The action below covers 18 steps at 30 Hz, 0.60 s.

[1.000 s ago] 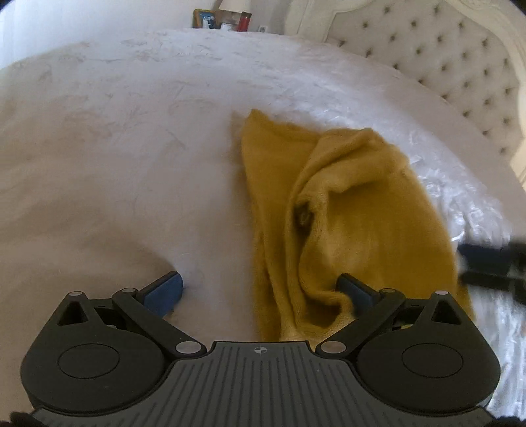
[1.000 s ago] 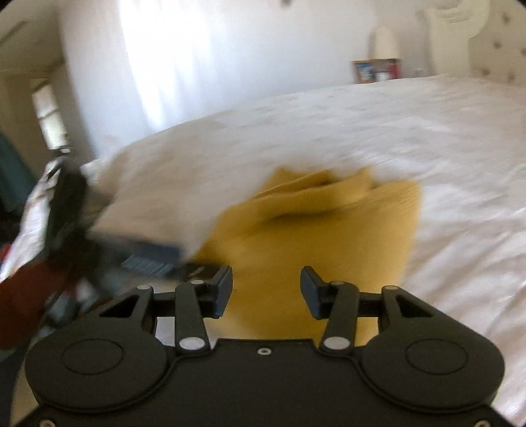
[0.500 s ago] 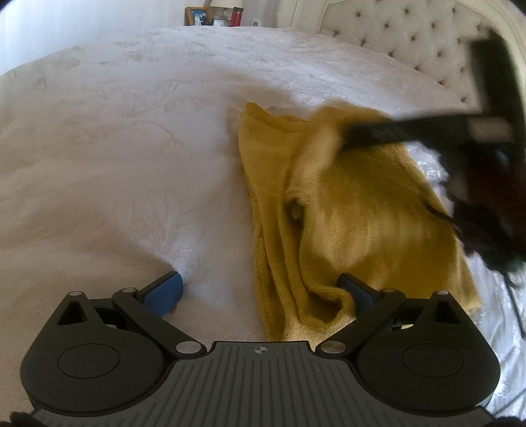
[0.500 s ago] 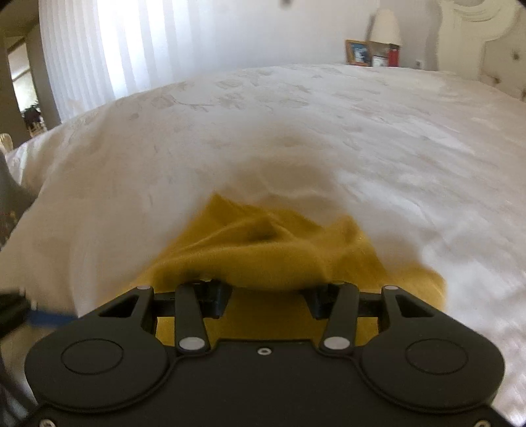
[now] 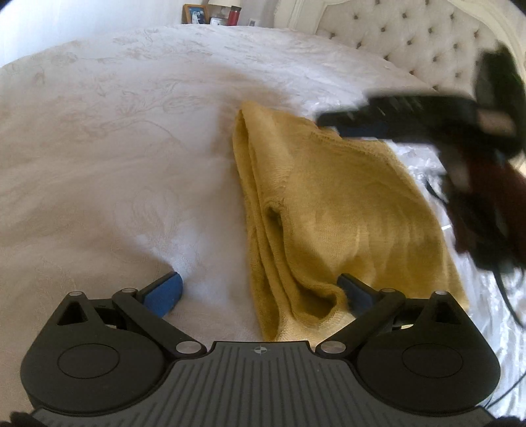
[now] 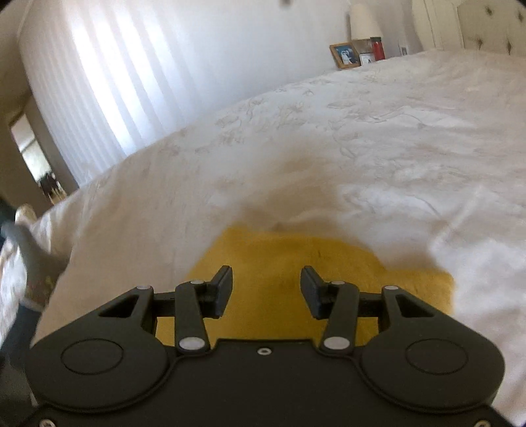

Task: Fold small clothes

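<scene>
A mustard-yellow knit garment (image 5: 345, 210) lies folded on the white bedspread (image 5: 115, 147), its layered edge on the left. My left gripper (image 5: 259, 290) is open wide at the garment's near corner, its right finger (image 5: 353, 290) on the cloth and its left finger (image 5: 164, 290) on the bedspread. My right gripper (image 6: 266, 290) is open and empty just above the garment (image 6: 279, 262). It also shows blurred in the left wrist view (image 5: 328, 121) over the garment's far right corner.
A tufted headboard (image 5: 411, 36) stands at the far right. A picture frame (image 6: 345, 55), a lamp (image 6: 363, 23) and a red bottle (image 6: 378, 48) stand beyond the bed. Curtains (image 6: 115, 82) hang on the left. The bed's edge (image 6: 59, 262) is at the left.
My right gripper swept across the garment to its far side, laid the raised fold flat and opened. My left gripper stayed in place.
</scene>
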Tool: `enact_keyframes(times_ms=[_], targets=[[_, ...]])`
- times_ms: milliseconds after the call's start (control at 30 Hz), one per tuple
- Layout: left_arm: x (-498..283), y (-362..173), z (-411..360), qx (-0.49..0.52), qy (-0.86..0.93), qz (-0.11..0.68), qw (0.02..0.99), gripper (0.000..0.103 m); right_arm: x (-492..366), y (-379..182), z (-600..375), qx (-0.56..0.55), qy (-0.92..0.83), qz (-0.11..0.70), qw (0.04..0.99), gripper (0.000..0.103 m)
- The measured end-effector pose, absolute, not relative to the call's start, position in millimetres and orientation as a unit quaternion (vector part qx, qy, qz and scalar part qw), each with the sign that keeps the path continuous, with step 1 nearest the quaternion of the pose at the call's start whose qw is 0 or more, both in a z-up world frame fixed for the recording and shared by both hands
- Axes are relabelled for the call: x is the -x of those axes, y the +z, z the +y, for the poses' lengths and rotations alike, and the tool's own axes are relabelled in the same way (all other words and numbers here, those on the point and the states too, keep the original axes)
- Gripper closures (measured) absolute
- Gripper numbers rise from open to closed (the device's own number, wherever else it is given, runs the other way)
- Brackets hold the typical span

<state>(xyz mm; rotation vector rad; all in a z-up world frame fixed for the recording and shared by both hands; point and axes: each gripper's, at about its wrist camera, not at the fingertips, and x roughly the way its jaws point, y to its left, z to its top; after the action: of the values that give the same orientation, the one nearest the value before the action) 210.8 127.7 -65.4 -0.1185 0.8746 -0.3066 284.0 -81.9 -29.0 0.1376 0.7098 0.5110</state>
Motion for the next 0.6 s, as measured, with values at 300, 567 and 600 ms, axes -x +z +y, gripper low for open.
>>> enact_keyframes(times_ms=[300,567,600], targets=[[-214,-60,152,0.131,-0.138,0.417,0.889,0.002,-164,-49,-53,0.093,0.26,0.313,0.909,0.039],[-215,-61,156,0.144,-0.132,0.41,0.891,0.002,-111,-42,-30,0.117,0.374,0.305,0.868,0.038],[-214,-61,155,0.144,-0.135,0.408,0.891,0.002,-112,-37,-36,0.101,0.372,0.303,0.871,0.037]])
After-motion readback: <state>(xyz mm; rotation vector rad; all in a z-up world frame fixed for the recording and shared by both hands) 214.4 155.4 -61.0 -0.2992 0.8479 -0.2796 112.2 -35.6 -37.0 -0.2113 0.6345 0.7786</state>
